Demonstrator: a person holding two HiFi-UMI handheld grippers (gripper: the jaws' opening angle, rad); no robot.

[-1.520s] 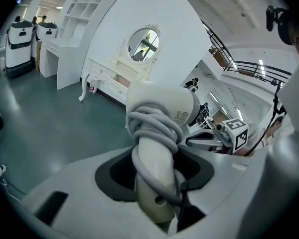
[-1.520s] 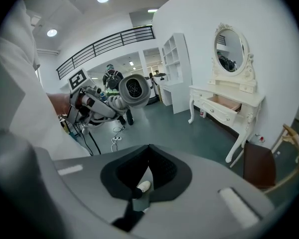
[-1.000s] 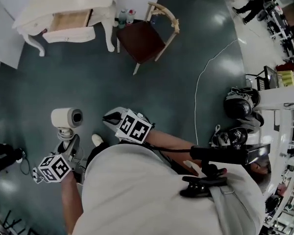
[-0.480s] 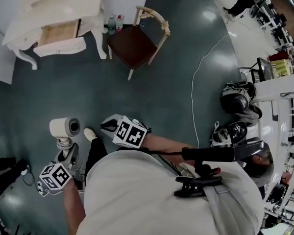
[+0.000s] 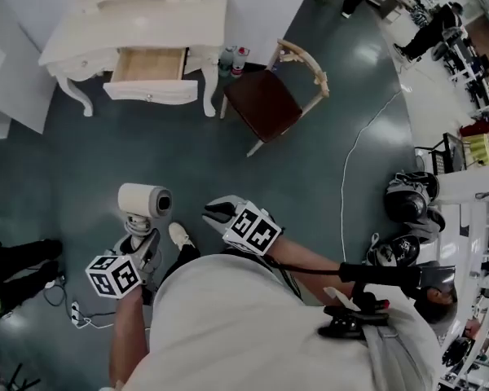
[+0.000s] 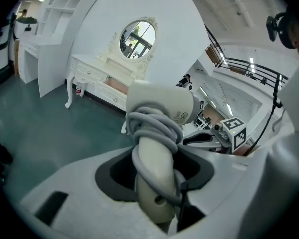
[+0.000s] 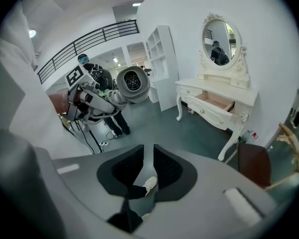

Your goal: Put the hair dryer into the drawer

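Note:
A cream hair dryer point(image 5: 144, 199) with its grey cord wound round the handle stands upright in my left gripper point(image 5: 138, 239). In the left gripper view the jaws press on the handle point(image 6: 154, 183), and the dryer's barrel point(image 6: 162, 103) rises above them. My right gripper point(image 5: 218, 213) hangs just right of the dryer. Its jaws stand almost together with nothing between them point(image 7: 149, 156). The white dressing table point(image 5: 81, 39) is at the top, its wooden drawer point(image 5: 151, 65) pulled open. The drawer point(image 7: 217, 102) also shows under the oval mirror.
A wooden chair point(image 5: 267, 104) with a dark seat stands right of the table, and bottles point(image 5: 232, 58) sit by the table leg. A white cable point(image 5: 346, 177) runs over the floor. Dark bags point(image 5: 407, 194) lie at the right. A person point(image 5: 16, 267) stands at the left.
Both grippers have travelled across the floor with the person, and the dressing table now sits more to the middle of the head view. The dryer stays in the left gripper.

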